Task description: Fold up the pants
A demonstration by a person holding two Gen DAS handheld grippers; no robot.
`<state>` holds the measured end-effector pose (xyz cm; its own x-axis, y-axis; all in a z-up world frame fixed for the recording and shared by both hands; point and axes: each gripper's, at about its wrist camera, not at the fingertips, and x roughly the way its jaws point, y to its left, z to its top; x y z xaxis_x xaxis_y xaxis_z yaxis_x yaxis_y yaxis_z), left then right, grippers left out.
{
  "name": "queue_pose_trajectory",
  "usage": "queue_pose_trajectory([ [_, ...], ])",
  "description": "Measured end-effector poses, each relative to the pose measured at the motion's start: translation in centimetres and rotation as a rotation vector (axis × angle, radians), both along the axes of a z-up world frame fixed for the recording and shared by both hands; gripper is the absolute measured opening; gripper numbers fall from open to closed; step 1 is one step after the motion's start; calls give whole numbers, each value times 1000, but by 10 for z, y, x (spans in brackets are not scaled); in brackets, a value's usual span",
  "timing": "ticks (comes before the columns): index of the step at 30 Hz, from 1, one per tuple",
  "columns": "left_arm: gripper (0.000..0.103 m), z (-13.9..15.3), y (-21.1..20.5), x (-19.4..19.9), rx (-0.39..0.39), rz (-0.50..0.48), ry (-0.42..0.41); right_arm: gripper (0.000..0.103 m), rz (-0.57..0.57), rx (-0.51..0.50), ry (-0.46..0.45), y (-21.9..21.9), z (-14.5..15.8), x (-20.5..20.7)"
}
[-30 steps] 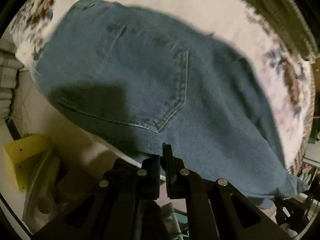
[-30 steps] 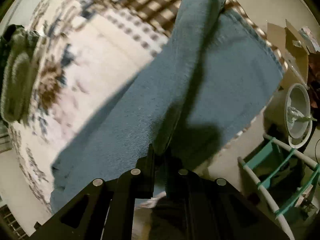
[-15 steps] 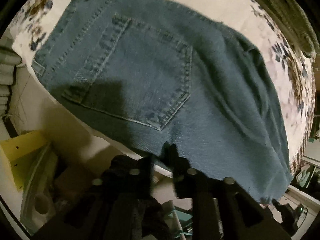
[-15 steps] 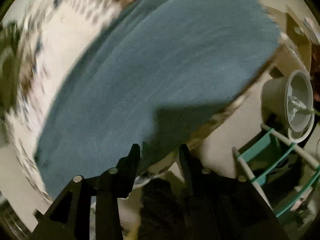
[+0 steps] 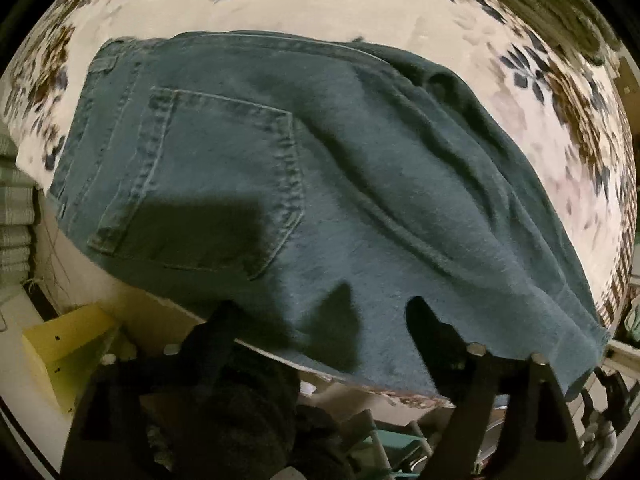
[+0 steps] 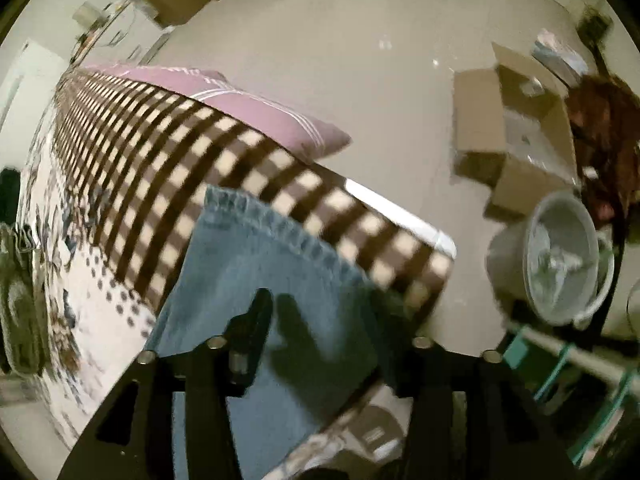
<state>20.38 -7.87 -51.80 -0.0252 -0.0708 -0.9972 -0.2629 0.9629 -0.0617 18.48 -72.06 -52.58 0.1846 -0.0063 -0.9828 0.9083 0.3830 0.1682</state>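
Blue denim jeans [image 5: 320, 184] lie folded lengthwise on a floral bedsheet [image 5: 360, 4], back pocket [image 5: 208, 176] up and waistband at the left. My left gripper [image 5: 320, 312] is open over the jeans' near edge and holds nothing. In the right wrist view the jeans' leg end with its hem [image 6: 276, 264] lies on the bed's checkered border [image 6: 168, 140]. My right gripper [image 6: 320, 308] is open above the leg end and holds nothing.
A pink pillow [image 6: 240, 96] lies at the bed's far edge. Cardboard boxes [image 6: 516, 128] and a white bucket [image 6: 556, 256] stand on the floor to the right. A teal rack [image 6: 560, 364] and a yellow box [image 5: 60, 344] stand close to the bed.
Both grippers have opened and let go of the jeans. The lifted leg has dropped flat onto the bed. The right gripper has swung toward the hem end.
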Motion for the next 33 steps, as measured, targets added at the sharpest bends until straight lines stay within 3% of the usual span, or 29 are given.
queue_pose_trajectory([
  [4, 87, 10, -9, -7, 4, -29, 4, 56, 125, 35, 72, 1, -31, 28],
  [5, 87, 14, -10, -8, 2, -32, 5, 36, 165, 6, 96, 7, -29, 34],
  [6, 87, 18, -9, -9, 8, -31, 7, 1, 205, -36, 130, 9, -24, 39],
  [9, 87, 32, 2, -14, 46, -28, 5, 0, 189, -113, 244, -2, -14, 26],
  [11, 87, 41, 8, -12, 58, -16, 7, 0, 144, -60, 274, -17, -17, 12],
  [13, 87, 54, 7, -4, 64, -13, -14, 2, 114, 39, 206, -21, -6, 11],
  [14, 87, 60, 2, 3, 60, -13, -28, 8, 100, 96, 169, -17, 1, 16],
  [17, 87, 68, -20, 24, 30, -24, -73, 48, 107, 237, 51, 24, 17, 46],
  [18, 87, 67, -20, 29, 17, -34, -80, 49, 117, 292, 6, 41, 18, 63],
  [21, 87, 42, -42, 58, 38, -102, -88, 49, 147, 457, -52, 94, -3, 123],
  [24, 87, 7, -68, 82, 102, -181, -64, 49, 145, 509, -12, 136, -39, 168],
  [27, 90, -44, -67, 90, 123, -210, 45, 49, 109, 520, 63, 165, -71, 179],
  [30, 97, -46, -54, 89, 79, -176, 24, 47, 13, 491, 97, 176, -86, 169],
  [31, 97, -44, -52, 88, 82, -175, 20, 44, 3, 479, 103, 176, -87, 168],
  [33, 97, -38, -46, 82, 72, -139, 19, 17, 11, 444, 111, 178, -82, 167],
])
